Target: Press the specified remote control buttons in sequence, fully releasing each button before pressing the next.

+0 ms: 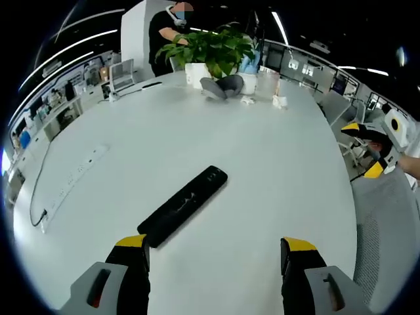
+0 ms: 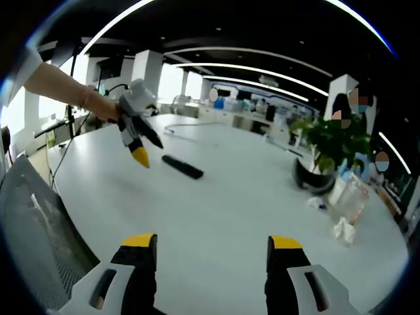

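A long black remote control (image 1: 187, 203) lies flat and slantwise on the white table (image 1: 262, 164). My left gripper (image 1: 215, 252) hovers just short of its near end, jaws wide apart with nothing between them; the left fingertip (image 1: 131, 241) is close to the remote's end. In the right gripper view the remote (image 2: 182, 167) lies farther off, and a hand holds the left gripper (image 2: 148, 148) above the table beside it. My right gripper (image 2: 211, 246) is open and empty over the table's near edge. It also enters the left gripper view as the right gripper (image 1: 363, 149) at the table's right edge.
A potted plant (image 1: 210, 49), a grey headset-like object (image 1: 222, 85) and small white items stand at the table's far end. A white power strip (image 1: 72, 180) with a cable lies at the left. A grey mesh chair (image 2: 33, 223) is by the near edge. A person (image 1: 164, 33) stands behind the plant.
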The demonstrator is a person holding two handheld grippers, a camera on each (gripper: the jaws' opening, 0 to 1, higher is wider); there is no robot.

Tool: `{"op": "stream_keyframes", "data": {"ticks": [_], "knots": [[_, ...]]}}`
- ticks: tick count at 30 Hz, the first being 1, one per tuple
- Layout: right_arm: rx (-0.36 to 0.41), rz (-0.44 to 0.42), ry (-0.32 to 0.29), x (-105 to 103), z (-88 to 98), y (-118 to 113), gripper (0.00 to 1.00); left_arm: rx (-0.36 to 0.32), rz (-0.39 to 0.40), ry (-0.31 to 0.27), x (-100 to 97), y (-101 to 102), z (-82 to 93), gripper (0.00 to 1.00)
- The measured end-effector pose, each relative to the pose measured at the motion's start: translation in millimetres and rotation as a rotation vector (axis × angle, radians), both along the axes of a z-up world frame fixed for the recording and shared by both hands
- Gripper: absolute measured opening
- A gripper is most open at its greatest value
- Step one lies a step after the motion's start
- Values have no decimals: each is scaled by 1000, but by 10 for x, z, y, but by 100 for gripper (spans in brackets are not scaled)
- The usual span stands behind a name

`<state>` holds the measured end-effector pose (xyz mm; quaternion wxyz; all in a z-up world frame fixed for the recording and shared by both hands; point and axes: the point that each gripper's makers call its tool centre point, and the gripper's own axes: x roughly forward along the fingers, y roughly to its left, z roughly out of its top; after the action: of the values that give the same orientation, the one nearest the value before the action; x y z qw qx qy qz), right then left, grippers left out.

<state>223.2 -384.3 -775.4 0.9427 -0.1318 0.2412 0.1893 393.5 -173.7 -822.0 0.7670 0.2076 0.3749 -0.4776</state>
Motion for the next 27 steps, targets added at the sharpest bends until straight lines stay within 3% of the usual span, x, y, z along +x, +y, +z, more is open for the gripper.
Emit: {"op": "stream_keyframes", "data": {"ticks": [7,20,27], "knots": [[-2,1,7,2,-14,4,66,54,-57,-17,62,-13,-46,85],[-3,1,15,6,-26,5,66,47,-40,-3,332,19,-26,82],[0,-3,20,12,-40,-3,66,-4,-24,-4,432,-45,-18,77]]}}
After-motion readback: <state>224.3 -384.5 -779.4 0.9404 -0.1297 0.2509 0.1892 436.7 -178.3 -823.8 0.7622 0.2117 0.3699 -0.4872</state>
